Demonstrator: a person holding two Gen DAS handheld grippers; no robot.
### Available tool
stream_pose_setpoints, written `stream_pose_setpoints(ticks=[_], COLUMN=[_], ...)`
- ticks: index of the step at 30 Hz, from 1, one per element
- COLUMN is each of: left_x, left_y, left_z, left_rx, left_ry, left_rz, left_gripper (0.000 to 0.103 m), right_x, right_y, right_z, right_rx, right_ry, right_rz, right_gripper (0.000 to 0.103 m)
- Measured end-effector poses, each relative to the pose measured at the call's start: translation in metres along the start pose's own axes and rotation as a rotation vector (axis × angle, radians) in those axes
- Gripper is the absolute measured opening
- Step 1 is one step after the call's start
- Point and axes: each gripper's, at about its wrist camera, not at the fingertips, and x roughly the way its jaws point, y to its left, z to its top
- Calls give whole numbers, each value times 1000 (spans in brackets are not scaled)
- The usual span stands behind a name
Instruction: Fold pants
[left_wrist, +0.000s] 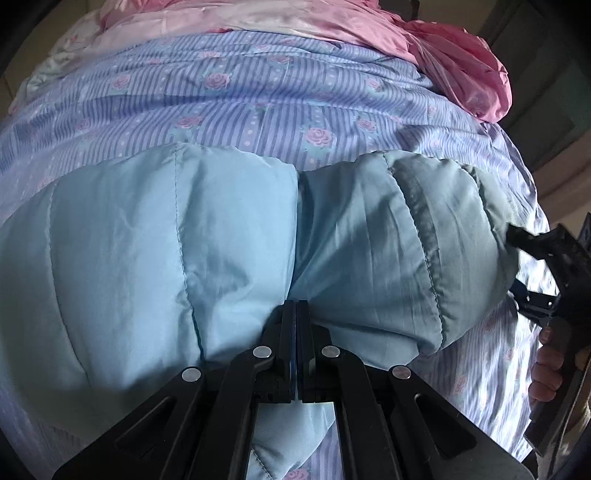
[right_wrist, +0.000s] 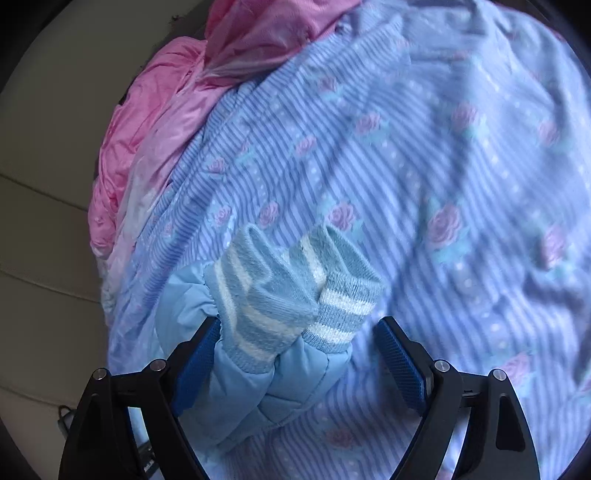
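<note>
Light blue padded quilted pants (left_wrist: 177, 251) lie folded across a striped bedspread. My left gripper (left_wrist: 296, 314) is shut, its tips pinching a fold of the pants fabric at the seam between the two legs. In the right wrist view the leg ends with striped knit cuffs (right_wrist: 295, 291) lie between the fingers of my right gripper (right_wrist: 299, 332), which is open; the left pad (right_wrist: 197, 362) touches the padded leg. The right gripper also shows in the left wrist view (left_wrist: 546, 266) at the right edge of the pants.
The bedspread (right_wrist: 424, 166) is blue-striped with pink roses. A crumpled pink sheet (left_wrist: 454, 55) lies at the far end; it also shows in the right wrist view (right_wrist: 155, 122). The bed edge and pale floor (right_wrist: 44, 221) are to the left.
</note>
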Motion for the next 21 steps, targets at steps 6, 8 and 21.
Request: stream_pose_setpoints(ticks=[6,8,21], left_x=[2,3,-28], left_y=[3,4,17], left_z=[2,1,3], left_rx=[-39,-57,-134], left_ry=[12,17,6], left_rz=[-30,-40,-48], left_gripper=[4,4,4], right_x=[-9,-30,-114], right_y=[7,19,177], right_z=[-1,-4,-67], right_rx=[-28,-51,-601], right_ry=[5,-42,-254], right_rz=[-13,-26,-195], right_gripper=[39,37,35])
